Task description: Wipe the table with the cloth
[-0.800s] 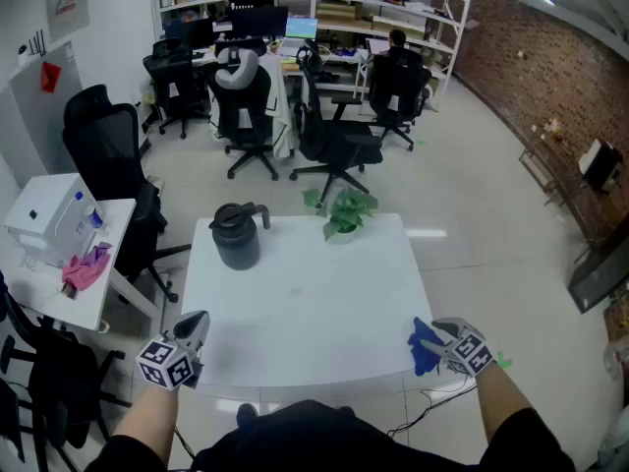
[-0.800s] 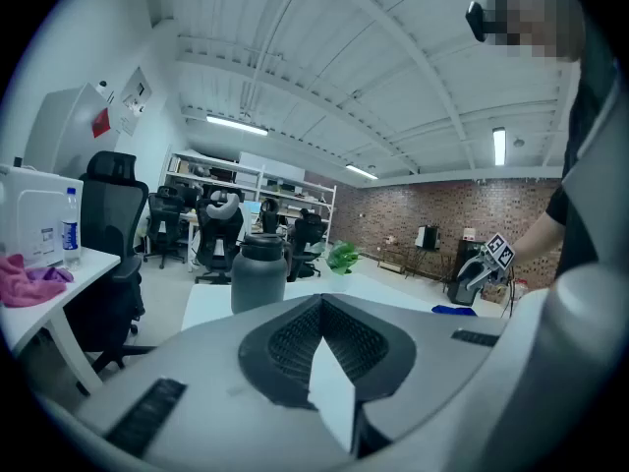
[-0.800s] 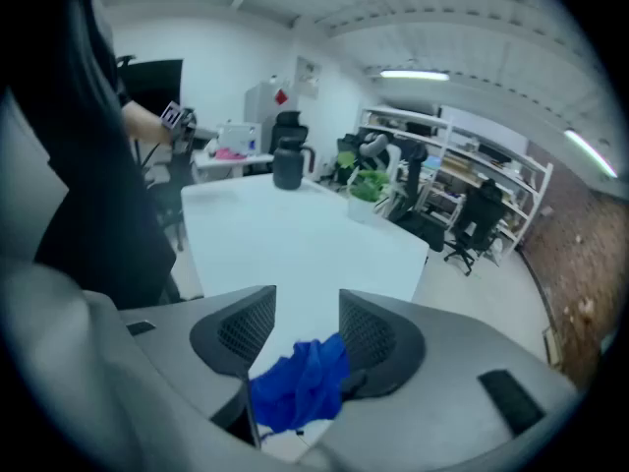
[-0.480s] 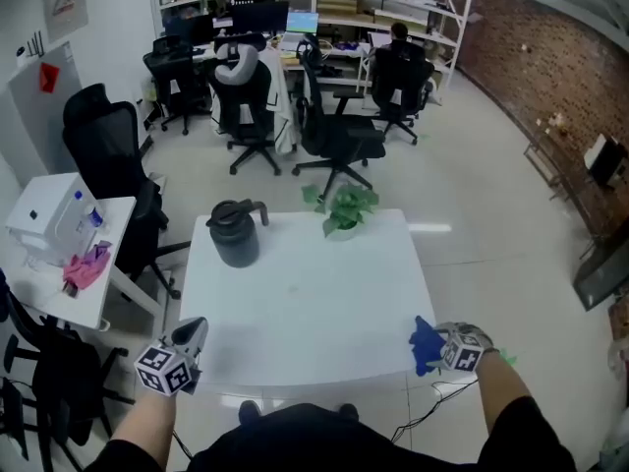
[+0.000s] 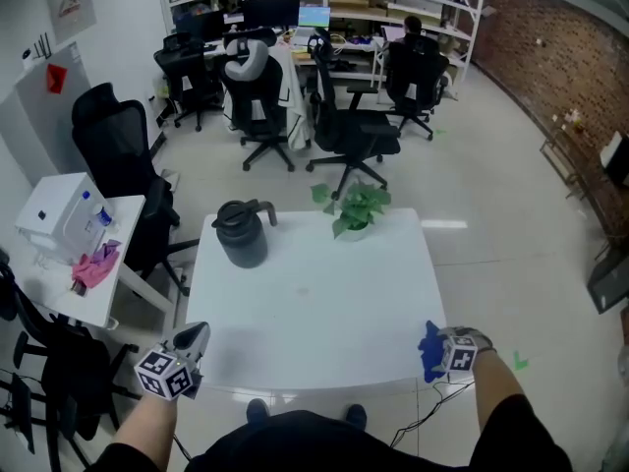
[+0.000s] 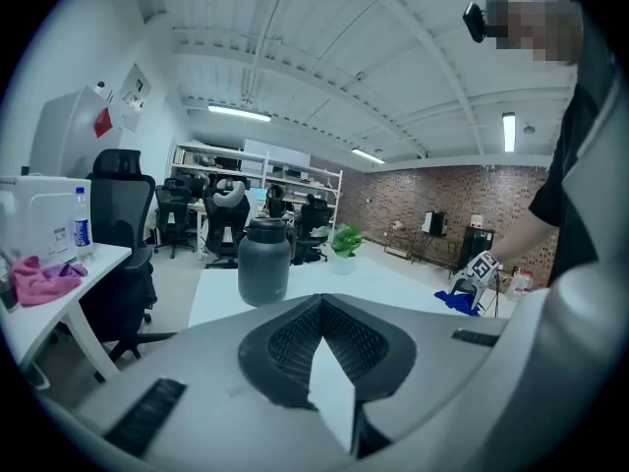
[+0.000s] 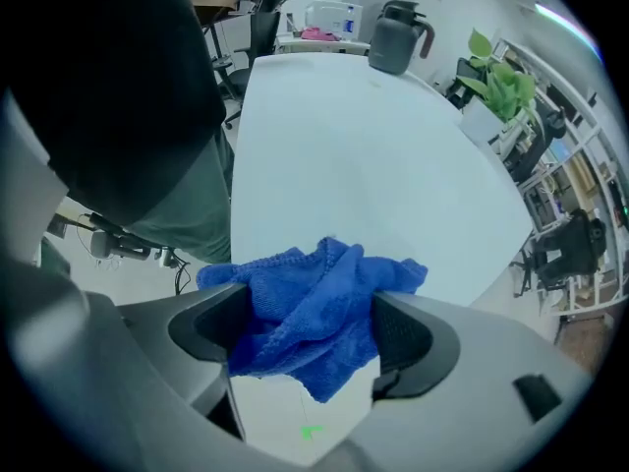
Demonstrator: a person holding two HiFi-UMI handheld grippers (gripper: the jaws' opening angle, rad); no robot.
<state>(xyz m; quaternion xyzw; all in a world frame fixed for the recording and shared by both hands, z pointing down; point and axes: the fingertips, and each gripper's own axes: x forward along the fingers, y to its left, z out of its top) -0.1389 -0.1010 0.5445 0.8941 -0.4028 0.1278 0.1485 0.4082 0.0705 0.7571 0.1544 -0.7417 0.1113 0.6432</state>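
Note:
The white table (image 5: 314,308) lies in front of me. A crumpled blue cloth (image 5: 429,350) sits at its front right corner, bunched between the jaws of my right gripper (image 5: 441,348). In the right gripper view the cloth (image 7: 316,298) fills the gap between both pads, and a flap hangs past the table's edge over the floor. That gripper (image 7: 305,327) is shut on the cloth with its jaws wide. My left gripper (image 5: 194,335) hovers at the front left corner, shut and holding nothing; its pads (image 6: 295,347) meet in the left gripper view.
A dark grey jug (image 5: 242,234) stands at the table's back left and a potted plant (image 5: 356,207) at the back middle. A side table (image 5: 59,293) with a white box, a bottle and a pink rag stands to the left. Office chairs stand beyond.
The head view has shifted slightly. The right gripper and the cloth stay at the front right corner, turned a little. The left gripper has barely moved.

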